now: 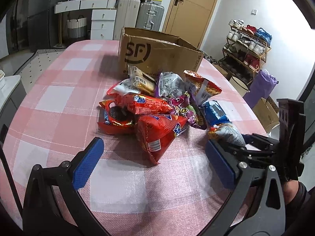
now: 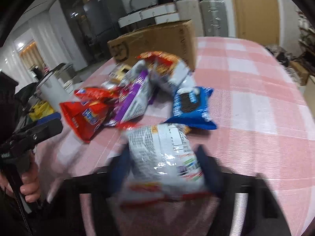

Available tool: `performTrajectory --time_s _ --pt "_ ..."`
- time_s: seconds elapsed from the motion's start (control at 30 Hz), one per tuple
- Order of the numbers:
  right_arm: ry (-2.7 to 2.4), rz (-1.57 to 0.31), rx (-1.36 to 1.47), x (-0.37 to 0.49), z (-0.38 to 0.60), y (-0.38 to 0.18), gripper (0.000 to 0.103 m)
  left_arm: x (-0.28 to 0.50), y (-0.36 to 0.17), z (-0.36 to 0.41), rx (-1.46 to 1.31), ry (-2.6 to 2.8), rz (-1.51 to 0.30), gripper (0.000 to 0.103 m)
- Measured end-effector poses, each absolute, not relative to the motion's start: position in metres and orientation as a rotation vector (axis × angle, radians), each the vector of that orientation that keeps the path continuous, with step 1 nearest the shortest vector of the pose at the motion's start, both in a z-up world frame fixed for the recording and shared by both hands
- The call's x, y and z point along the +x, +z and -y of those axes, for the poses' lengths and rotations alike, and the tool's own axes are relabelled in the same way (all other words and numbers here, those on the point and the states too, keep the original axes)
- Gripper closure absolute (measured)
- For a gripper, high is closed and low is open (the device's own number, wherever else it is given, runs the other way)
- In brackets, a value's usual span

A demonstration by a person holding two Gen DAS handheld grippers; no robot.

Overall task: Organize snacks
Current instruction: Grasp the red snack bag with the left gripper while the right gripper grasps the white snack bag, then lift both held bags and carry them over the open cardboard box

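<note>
Silver foil packet: the crinkly silver-and-white snack bag with orange-red ends (image 2: 165,155) sits between the fingers of my right claw (image 2: 161,167), at the near edge of the heap on the desk.
Right claw: narrowed about the packet's lower half, with the blue pads at both of its sides; the picture is smeared, so I judge the bag held but cannot vouch for how firmly.
Left claw: my left claw (image 1: 151,165) stands wide open and holds nothing, above bare cloth just short of the pile.
Pile: the glossy red triangular bag (image 1: 159,135), the blue cookie packet (image 2: 194,108) and the purple bag (image 2: 135,100) lie jumbled together in the middle of the pink-and-white checked desk (image 1: 59,102).
Box: the brown cardboard carton printed with black letters (image 1: 157,53) stands open-topped right behind the pile; I take it for the place the snacks go.
Step in hand: I judge it to be securing and lifting out the silver packet.
How I'd do it well: hold the squeeze gentle, since the bag is puffy and the contents may crush; lift straight up first so the blue packet touching its far end is not dragged.
Slip risk: foil is slick, so I'd keep the packet level and move slowly.
Left side: I'd keep it clear of the red bag until the right is away.
</note>
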State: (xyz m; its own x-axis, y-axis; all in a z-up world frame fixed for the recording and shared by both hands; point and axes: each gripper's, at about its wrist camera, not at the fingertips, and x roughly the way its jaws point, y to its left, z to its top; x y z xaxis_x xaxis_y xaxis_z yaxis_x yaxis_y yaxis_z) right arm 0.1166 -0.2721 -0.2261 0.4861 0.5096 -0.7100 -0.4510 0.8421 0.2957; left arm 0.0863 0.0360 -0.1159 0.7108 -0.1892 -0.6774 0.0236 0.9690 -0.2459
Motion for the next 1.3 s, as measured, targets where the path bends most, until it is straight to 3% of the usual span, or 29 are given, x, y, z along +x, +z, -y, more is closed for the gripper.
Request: performTrajectory --time_s 1.1,1.2,1.3 --pt "0.646 -0.714 0.158 0.091 0.3 -0.188 0.052 0.127 -0.132 -0.043 -0.344 -0.135 -0.839 0.001" --pt "0.643 -0.712 0.161 0.09 0.302 -0.187 0.052 0.134 -0.134 -0.043 -0.363 -0.167 -0.841 0.006" --pt "0.637 -0.718 0.163 0.091 0.303 -0.189 0.052 0.138 -0.139 -0.043 -0.397 -0.214 -0.849 0.024"
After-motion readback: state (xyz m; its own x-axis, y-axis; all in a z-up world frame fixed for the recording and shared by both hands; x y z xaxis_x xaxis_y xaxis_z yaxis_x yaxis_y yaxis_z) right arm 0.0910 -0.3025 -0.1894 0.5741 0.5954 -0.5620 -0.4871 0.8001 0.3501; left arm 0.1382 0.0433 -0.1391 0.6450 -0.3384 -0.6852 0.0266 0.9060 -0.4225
